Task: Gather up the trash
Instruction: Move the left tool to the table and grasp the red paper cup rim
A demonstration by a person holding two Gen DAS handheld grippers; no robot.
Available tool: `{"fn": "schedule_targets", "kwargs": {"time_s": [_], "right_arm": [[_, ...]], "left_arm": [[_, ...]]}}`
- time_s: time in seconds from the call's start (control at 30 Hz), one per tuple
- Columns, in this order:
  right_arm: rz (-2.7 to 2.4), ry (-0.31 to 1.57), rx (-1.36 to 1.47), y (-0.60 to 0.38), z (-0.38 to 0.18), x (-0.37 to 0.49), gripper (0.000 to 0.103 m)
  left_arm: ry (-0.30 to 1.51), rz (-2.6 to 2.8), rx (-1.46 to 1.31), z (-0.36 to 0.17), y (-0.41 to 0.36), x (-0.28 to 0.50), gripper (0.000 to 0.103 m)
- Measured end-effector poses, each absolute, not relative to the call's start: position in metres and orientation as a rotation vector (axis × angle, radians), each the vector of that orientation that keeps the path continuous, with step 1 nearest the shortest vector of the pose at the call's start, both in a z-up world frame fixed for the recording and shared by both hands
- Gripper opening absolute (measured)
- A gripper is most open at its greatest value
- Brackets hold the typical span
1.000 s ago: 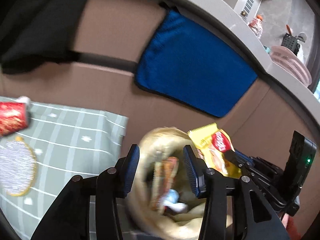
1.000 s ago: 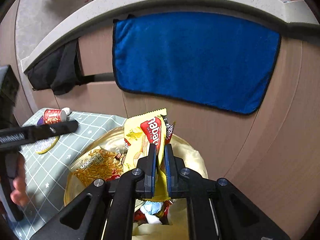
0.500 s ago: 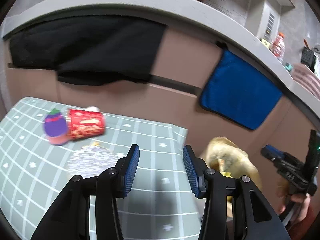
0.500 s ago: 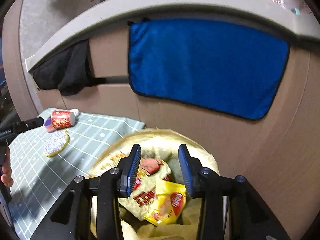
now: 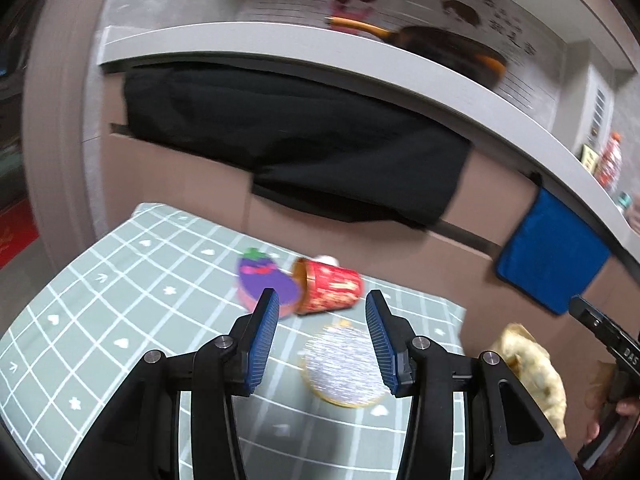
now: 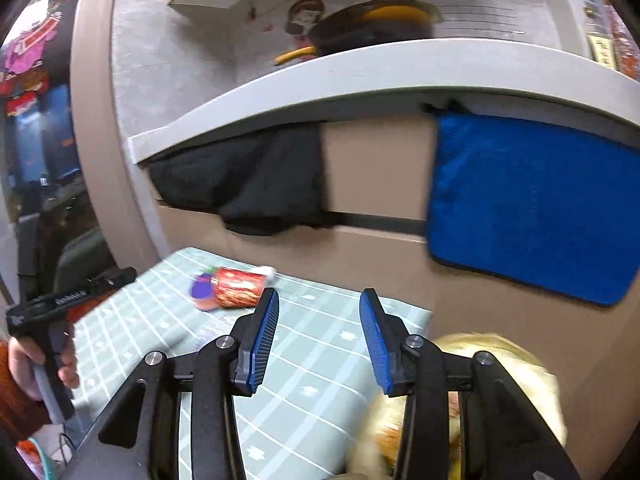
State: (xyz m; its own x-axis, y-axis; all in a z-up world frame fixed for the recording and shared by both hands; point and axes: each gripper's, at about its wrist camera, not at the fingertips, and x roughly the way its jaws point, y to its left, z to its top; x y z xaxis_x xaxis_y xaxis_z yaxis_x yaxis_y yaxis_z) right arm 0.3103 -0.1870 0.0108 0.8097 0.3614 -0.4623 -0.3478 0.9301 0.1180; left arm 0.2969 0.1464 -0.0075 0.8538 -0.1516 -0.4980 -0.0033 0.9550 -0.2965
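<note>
A red paper cup [image 5: 332, 290] lies on its side on the green checked tablecloth [image 5: 120, 320], touching a purple eggplant-shaped piece [image 5: 266, 278]. A round silvery lid [image 5: 344, 364] lies nearer. My left gripper [image 5: 322, 320] hangs open above the cloth, short of the cup, with nothing between its fingers. My right gripper [image 6: 320, 320] is over the table's right end; its jaws are opening and hold nothing. The yellow trash bag [image 6: 472, 340] sits low at the right, with wrappers inside. The red cup [image 6: 240, 286] shows further left.
Behind the table stands a cabinet front with a black cloth [image 5: 300, 148] and a blue towel [image 6: 532, 208] hanging from a grey counter edge [image 5: 360, 68]. A pan [image 5: 448, 48] rests on the counter. A person's hand [image 6: 24, 364] holds the left gripper [image 6: 120, 276].
The right gripper opened and let go of the yellow wafer packet, which dropped into the bag. Both grippers swung left from the bag toward the table, and the cup came into view.
</note>
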Motion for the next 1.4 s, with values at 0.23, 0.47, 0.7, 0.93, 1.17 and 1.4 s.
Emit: {"fn": "schedule_targets", "kwargs": {"time_s": [0.23,0.47,0.7,0.93,1.17,1.4], "right_arm": [[0.442,0.539,0.045,-0.142,-0.002,0.337,0.039],[0.456,0.601,0.047,-0.130,-0.026,0.356,0.039],[0.455,0.640,0.052,-0.131,-0.047,0.372,0.039],[0.451,0.685,0.071,-0.136,-0.062,0.386,0.039],[0.450,0.696,0.043,-0.133,-0.061,0.389,0.039],[0.479,0.684,0.014,-0.106,-0.054,0.392,0.039]], "left_arm": [[0.583,-0.112,-0.336,-0.033,0.173,0.322,0.046],[0.653,-0.079,-0.333,-0.059,0.177,0.376,0.046],[0.737,-0.246,-0.438,-0.073,0.163,0.435,0.046],[0.826,-0.204,-0.459,-0.099,0.137,0.471,0.045],[0.849,-0.272,-0.448,-0.101,0.124,0.454,0.011],[0.815,-0.255,-0.369,-0.079,0.145,0.378,0.004]]}}
